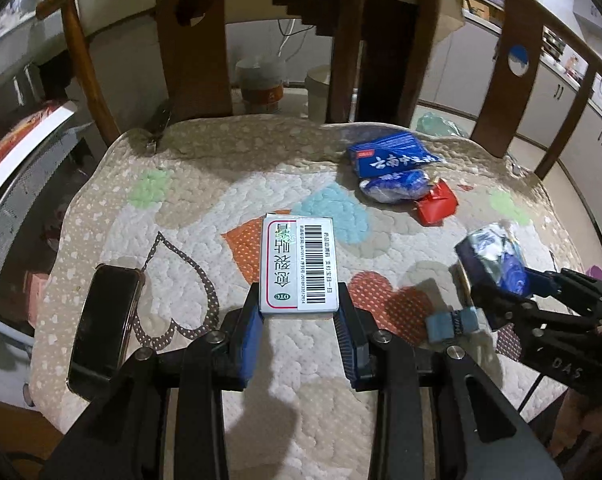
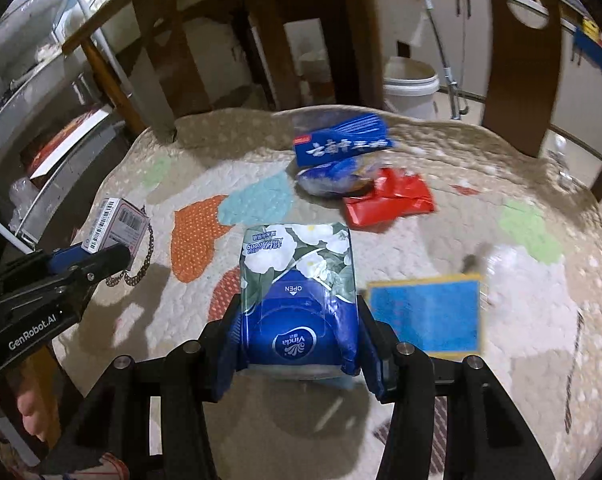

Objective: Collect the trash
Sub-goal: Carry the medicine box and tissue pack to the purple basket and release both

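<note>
1. Quilted, heart-patterned chair cushion [image 1: 205,184] serves as the working surface; a wooden chair back [image 1: 197,40] rises behind it, with a white bucket [image 2: 409,88] on the floor beyond.
2. My left gripper [image 1: 299,312] has its jaws closed on the near end of a white medicine box [image 1: 299,264], barcode face up.
3. My right gripper [image 2: 299,340] has its jaws closed on a blue Vinda tissue pack [image 2: 299,280], pinched at its lower end.
4. Risk: the tissue pack is soft film and sags between the pads; I judge it could slip free under a quick swing.
5. Risk: the box is held only at one end, so it could pivot or drop if knocked.
6. Risk: the two grippers sit near each other; crossing paths could cause a collision.
7. Risk: a black phone [image 1: 105,320] lies just left of my left gripper and could be mistaken for trash or nudged off.
8. Count still on the cushion: one blue printed packet [image 2: 341,144], one crumpled blue wrapper [image 2: 329,180], one red wrapper [image 2: 389,200], touching in a cluster at the far side; one blue, yellow-edged card [image 2: 425,312] near my right gripper. Phones: one.
</note>
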A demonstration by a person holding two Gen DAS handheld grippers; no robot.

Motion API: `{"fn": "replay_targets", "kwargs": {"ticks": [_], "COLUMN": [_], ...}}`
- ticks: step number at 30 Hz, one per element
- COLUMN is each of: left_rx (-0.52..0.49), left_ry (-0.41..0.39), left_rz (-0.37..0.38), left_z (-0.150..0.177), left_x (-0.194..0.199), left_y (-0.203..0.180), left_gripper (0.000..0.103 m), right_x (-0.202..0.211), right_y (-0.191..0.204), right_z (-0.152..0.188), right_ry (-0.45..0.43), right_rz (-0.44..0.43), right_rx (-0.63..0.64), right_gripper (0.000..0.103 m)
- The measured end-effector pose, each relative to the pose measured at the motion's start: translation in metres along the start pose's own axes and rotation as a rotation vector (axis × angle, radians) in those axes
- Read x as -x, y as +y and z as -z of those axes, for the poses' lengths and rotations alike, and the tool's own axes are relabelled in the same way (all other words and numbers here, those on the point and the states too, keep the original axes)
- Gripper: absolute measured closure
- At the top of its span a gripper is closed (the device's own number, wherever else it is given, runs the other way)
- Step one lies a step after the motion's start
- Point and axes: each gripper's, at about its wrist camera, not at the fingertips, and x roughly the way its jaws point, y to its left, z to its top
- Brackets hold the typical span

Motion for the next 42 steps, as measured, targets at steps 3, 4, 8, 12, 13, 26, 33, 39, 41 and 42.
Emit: {"fn": "replay_targets", "kwargs": {"ticks": [3,4,8,12,13,26,33,39,41,42], "left_rx": [-0.02,-0.029,-0.069,-0.104,-0.116,-0.249,-0.319,-0.416,-0.455,-0.468], "left_ry": [-0.002,-0.003,-0.013,-0.02,-0.022,-0.023,-0.008,-0.002,0.002,0.007], "left_rz": [-0.002,-0.003,-0.005,0.0,0.002,0.023,0.107,0.228,0.278,0.3], "left_z": [0.003,0.004,0.007,0.008,0.009,0.017,0.016,0.009,0.006,0.005], "left_x": [0.006,0.009,0.018,0.024,0.025,0.039,0.043,0.043,0.043,0.042], "left_y": [-0.01,-0.014,-0.029,-0.044,-0.049,-0.108,-0.152,-0.215,-0.244,-0.256], "left_gripper": [0.071,0.071,0.071,0.07,0.07,0.07,0.07,0.07,0.07,0.07], "right_x": [0.014,0.02,0.039,0.059,0.062,0.106,0.13,0.162,0.174,0.181], "right_y": [-0.011,-0.015,-0.031,-0.052,-0.057,-0.122,-0.163,-0.212,-0.23,-0.241], "right_z": [0.008,0.011,0.021,0.034,0.037,0.081,0.107,0.134,0.145,0.151], "right_ry": [-0.019,-0.027,-0.053,-0.077,-0.081,-0.142,-0.178,-0.217,-0.231,-0.24], "right_rz": [0.019,0.026,0.046,0.068,0.073,0.122,0.157,0.223,0.246,0.26], "right_rx": [-0.022,-0.031,-0.065,-0.113,-0.123,-0.281,-0.371,-0.477,-0.516,-0.54], "right_gripper": [0.048,0.048,0.048,0.048,0.048,0.048,0.048,0.048,0.048,0.048]}}
